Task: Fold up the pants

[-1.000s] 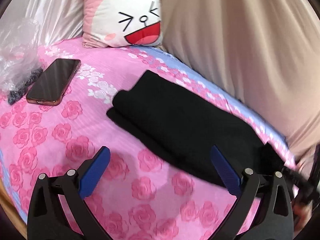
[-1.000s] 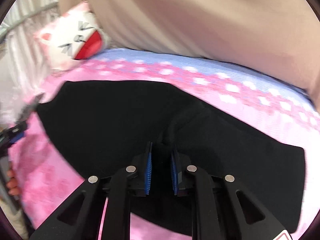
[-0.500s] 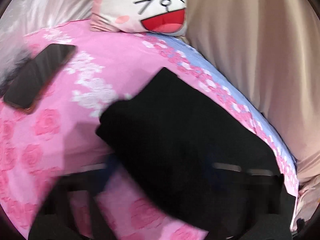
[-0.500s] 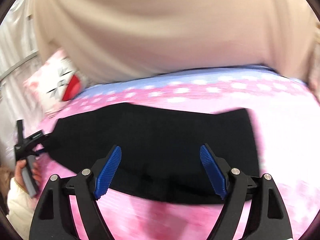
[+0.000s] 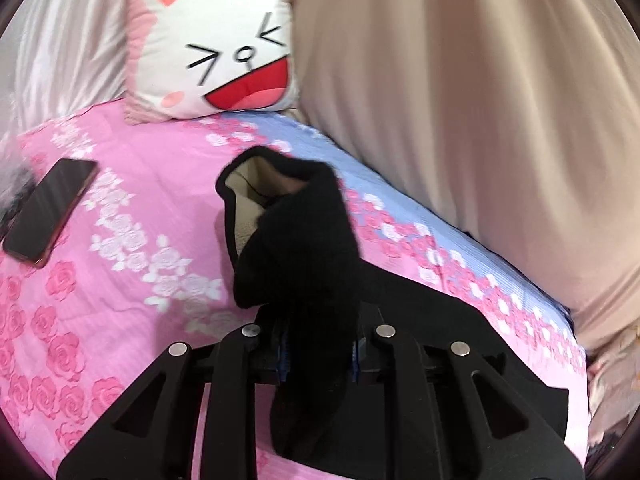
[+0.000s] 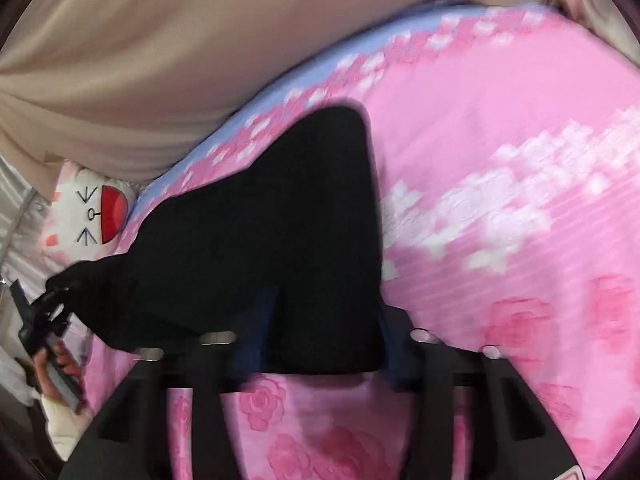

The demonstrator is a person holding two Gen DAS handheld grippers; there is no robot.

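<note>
Black pants (image 5: 304, 240) lie folded lengthwise on a pink rose bedsheet (image 5: 120, 280). My left gripper (image 5: 318, 354) is shut on one end of them and holds it off the bed, so the pale lining (image 5: 248, 200) shows. In the right wrist view the pants (image 6: 280, 220) stretch from my right gripper (image 6: 326, 336) to the left gripper (image 6: 48, 308), held by a hand (image 6: 52, 364) at the far end. The right jaws are closing, blurred, with the near end of the pants flat between the blue pads (image 6: 262, 320). The pads still stand apart.
A dark phone (image 5: 50, 210) lies on the sheet at the left. A pink cartoon pillow (image 5: 216, 44) leans at the head of the bed. A beige curtain (image 5: 460, 100) hangs along the far side, and bare sheet (image 6: 500, 160) spreads to the right of the pants.
My left gripper shut on the pants' end and raised it, exposing the lining. My right gripper let go of the fold, opened wide, swung to the other end, rolled, and its jaws are narrowing.
</note>
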